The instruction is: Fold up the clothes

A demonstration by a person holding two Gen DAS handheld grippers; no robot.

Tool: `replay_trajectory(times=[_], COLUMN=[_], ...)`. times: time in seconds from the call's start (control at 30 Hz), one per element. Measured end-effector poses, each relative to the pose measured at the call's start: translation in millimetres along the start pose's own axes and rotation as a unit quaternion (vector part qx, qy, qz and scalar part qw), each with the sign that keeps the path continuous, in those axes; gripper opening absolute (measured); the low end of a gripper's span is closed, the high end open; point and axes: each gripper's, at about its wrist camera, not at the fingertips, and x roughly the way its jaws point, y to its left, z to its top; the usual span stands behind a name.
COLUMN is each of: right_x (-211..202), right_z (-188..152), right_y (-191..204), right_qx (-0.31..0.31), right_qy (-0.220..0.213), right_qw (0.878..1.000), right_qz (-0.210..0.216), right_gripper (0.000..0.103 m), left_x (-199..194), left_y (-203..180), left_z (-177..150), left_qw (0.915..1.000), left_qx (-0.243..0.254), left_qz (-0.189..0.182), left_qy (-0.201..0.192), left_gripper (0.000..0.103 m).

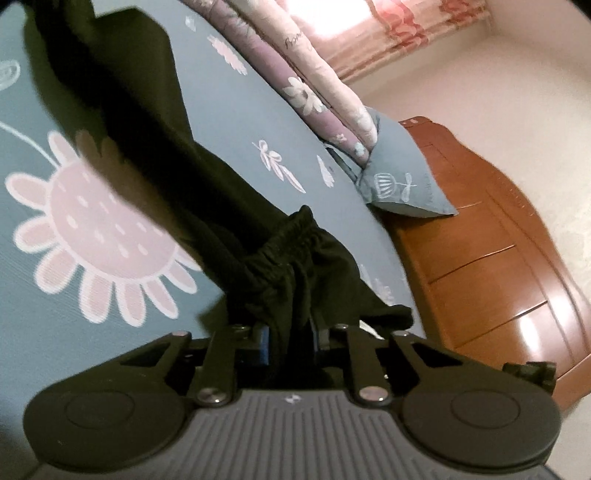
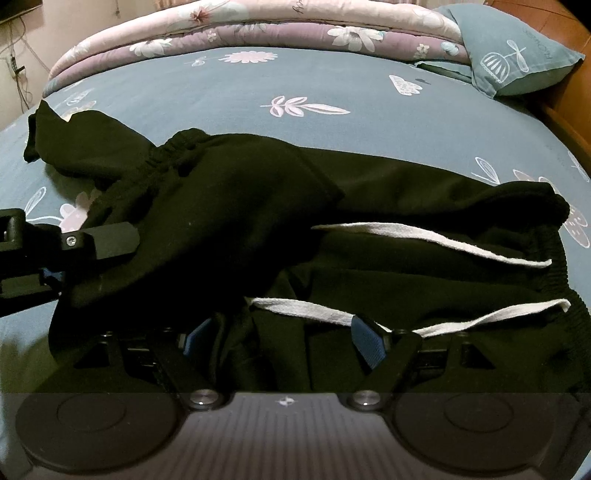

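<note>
Black sweatpants [image 2: 258, 206] are lying crumpled across the blue flowered bedsheet [image 2: 295, 85], one leg bunching over the middle and the elastic waistband [image 2: 554, 236] with its white drawstring [image 2: 424, 240] trailing toward the right. Such soft, limp knit is going to sag and drag wherever it is not being supported, so the thick waistband and the cuffs are looking like the firmest places to take hold. Left gripper [image 1: 291, 332] is pinching a gathered elastic edge [image 1: 280, 243] of the fabric, jaws nearly shut on the cloth. Right gripper [image 2: 273, 339] is hovering low over the pants with its jaws spread wide, fabric lying between them but not being pressed. Beyond, a folded floral quilt [image 2: 258, 33] and a pillow [image 2: 517, 55] are resting against the wooden headboard [image 1: 498, 258].
</note>
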Motion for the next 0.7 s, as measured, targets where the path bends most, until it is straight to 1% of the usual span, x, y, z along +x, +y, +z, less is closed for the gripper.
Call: replay_trajectory(times=[0.1,0.2,0.37,0.5,0.6,0.7], right_x=[-1.6,-6.1,-25.3,-37.9,-37.8,-34.5], right_z=[1.5,3.0,5.7,8.1,10.0,9.2], right_y=[1.8,1.4,-4.7,-13.7,-19.2,-23.4], right_qx=[-0.004,-0.007,0.000,0.016,0.028,0.034], right_qy=[-0.001,-0.002,-0.022,-0.043,-0.047,-0.042], right_qw=[1.000,1.000,0.999,0.998,0.998,0.998], right_qz=[0.000,0.007,0.032,0.045,0.038,0.030], right_gripper=[0.082,0.082,0.083,0.085,0.085,0.085], left_x=[-8.8,-21.3,-52.8,-84.7,-104.1,-119.4], left_y=[-7.7,-13.0,-13.2,0.6,12.9,28.4], left_z=[0.2,0.8,6.9,18.2,28.8,38.1], left_qw=[0.9990,0.9970,0.9928,0.9837,0.9735,0.9670], left_qx=[0.028,0.046,0.060,0.065,0.069,0.051], left_qz=[0.033,0.061,0.096,0.150,0.195,0.223], left_qy=[-0.006,-0.009,-0.039,-0.075,-0.098,-0.112], left_gripper=[0.013,0.011,0.008,0.007,0.007,0.007])
